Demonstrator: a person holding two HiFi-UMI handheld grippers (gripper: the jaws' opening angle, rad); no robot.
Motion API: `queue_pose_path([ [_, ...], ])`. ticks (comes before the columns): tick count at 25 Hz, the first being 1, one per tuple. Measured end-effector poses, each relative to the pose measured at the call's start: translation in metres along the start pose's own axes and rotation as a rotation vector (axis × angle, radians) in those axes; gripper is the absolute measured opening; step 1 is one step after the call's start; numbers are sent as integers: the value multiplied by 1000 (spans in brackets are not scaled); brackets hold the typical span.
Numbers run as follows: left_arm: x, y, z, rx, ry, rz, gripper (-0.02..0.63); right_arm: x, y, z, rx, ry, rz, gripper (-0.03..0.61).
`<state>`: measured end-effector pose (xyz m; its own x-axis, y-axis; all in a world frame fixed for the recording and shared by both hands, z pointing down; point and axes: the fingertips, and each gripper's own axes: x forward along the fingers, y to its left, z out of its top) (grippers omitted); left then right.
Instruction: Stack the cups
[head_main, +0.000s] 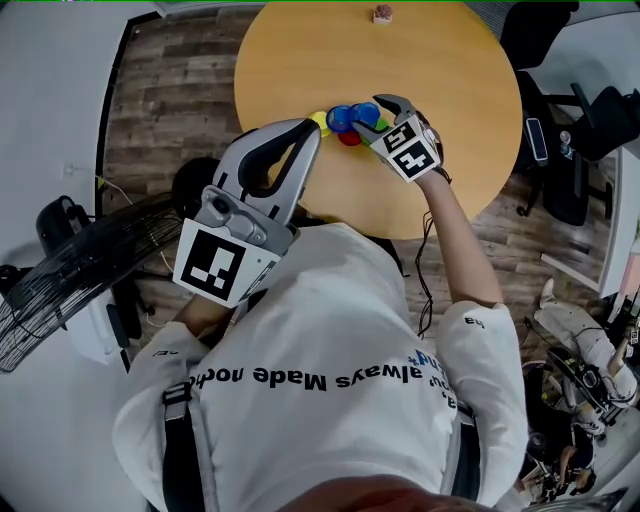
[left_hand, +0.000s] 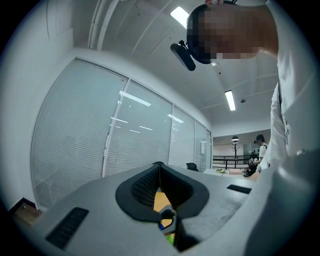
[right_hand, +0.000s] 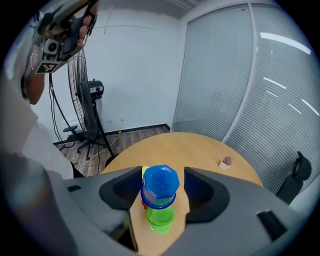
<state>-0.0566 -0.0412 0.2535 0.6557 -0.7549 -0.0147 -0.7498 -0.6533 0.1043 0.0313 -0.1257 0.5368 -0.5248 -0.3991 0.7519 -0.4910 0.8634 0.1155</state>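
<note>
Right gripper view alone shows blue cup (right_hand: 160, 184) atop green cup (right_hand: 161, 221); right tool (right_hand: 161, 192) wide, left tool (left_hand: 159, 167) closed.

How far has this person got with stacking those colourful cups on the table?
Started: a blue cup sits upside down on a green cup. The open right tool brackets that stack without gripping it; the left tool is shut, raised, empty. Left: a red cup and a yellow cup beside the stack, seemingly not yet on it.
</note>
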Motion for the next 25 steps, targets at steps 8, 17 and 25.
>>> queue_pose_path([
  [8, 14, -8, -2, -2, 3, -27, 28, -52, -12, 39, 109, -189, -52, 261],
  [17, 27, -18, -5, 14, 21, -68, 28, -142, -21, 78, 218, -416, -163, 198],
  [25, 32, -26, -7, 26, 26, -93, 28, -217, -17, 93, 265, -558, -266, 119],
])
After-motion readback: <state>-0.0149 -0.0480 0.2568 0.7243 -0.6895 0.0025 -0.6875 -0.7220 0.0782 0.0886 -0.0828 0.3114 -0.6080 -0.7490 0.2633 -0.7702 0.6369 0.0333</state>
